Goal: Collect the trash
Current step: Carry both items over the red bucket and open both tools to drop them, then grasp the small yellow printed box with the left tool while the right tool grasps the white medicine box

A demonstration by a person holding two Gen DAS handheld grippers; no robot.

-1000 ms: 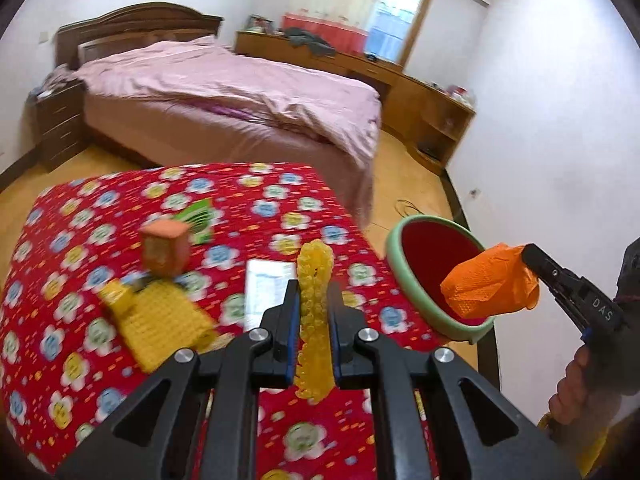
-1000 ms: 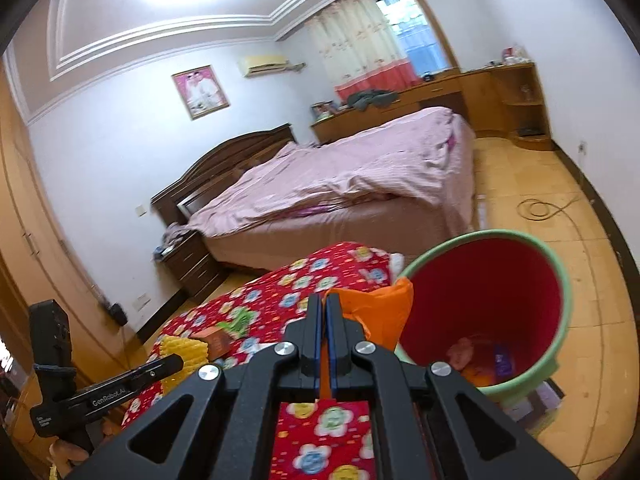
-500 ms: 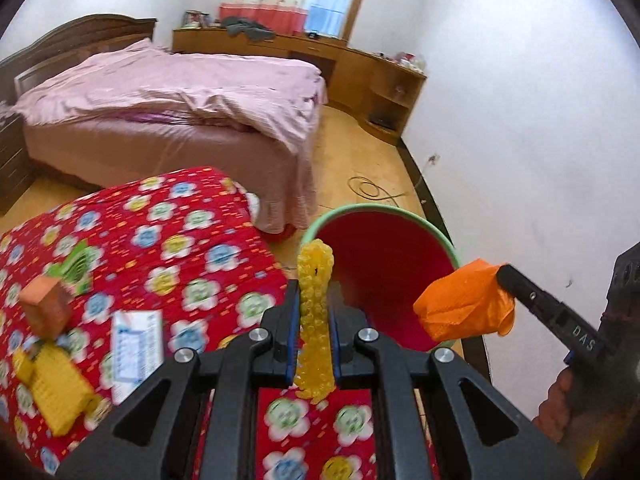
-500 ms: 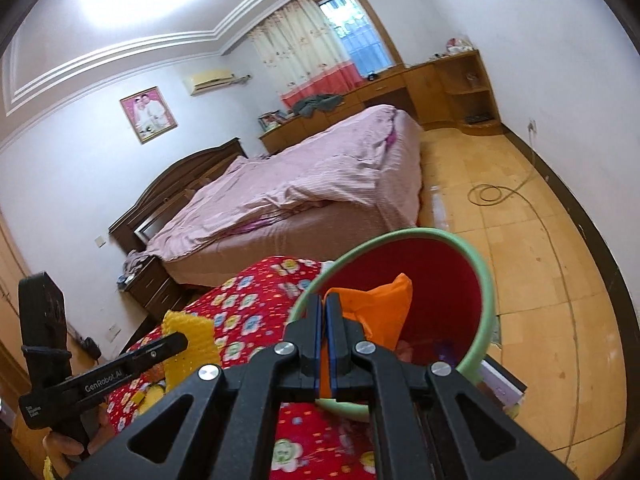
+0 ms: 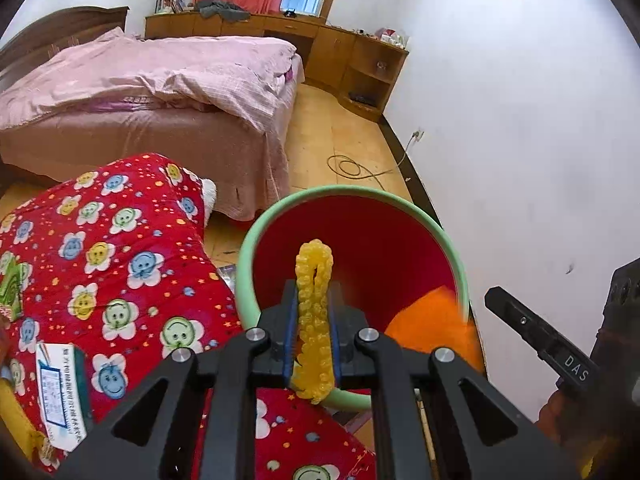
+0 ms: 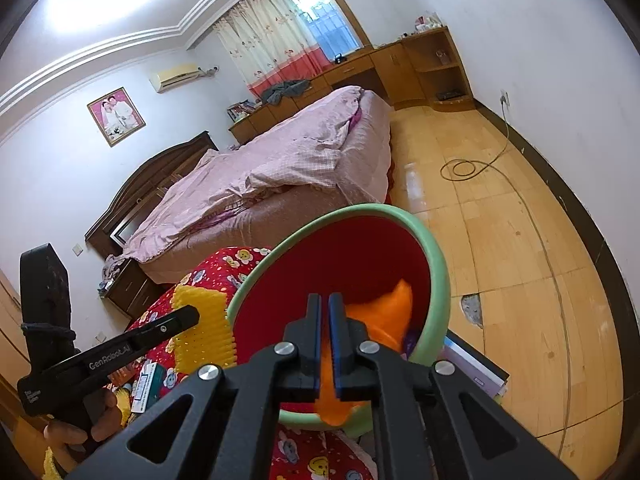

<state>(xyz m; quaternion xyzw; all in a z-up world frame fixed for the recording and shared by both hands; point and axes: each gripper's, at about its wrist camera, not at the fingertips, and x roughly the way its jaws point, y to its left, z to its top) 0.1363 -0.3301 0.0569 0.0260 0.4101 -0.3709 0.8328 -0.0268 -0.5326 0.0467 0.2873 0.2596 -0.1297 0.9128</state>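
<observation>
My left gripper (image 5: 314,300) is shut on a yellow foam net sleeve (image 5: 314,320), held over the near rim of a red bin with a green rim (image 5: 280,216). My right gripper (image 6: 325,312) has its jaws slightly parted; the orange wrapper (image 6: 384,316) is blurred and drops from them into the bin (image 6: 436,264). The orange wrapper (image 5: 432,324) shows inside the bin in the left wrist view, apart from the right gripper's finger (image 5: 528,328). The yellow sleeve (image 6: 202,332) and the left gripper also show in the right wrist view.
A table with a red flowered cloth (image 5: 120,248) lies left of the bin, with a white and green box (image 5: 60,392) and a green packet (image 5: 10,288) on it. A pink bed (image 5: 160,92) stands behind. A cable (image 5: 352,168) lies on the wooden floor.
Both grippers moved over the bin. The right gripper opened a little and let go of the orange wrapper, which falls into the bin. The left still holds the yellow sleeve.
</observation>
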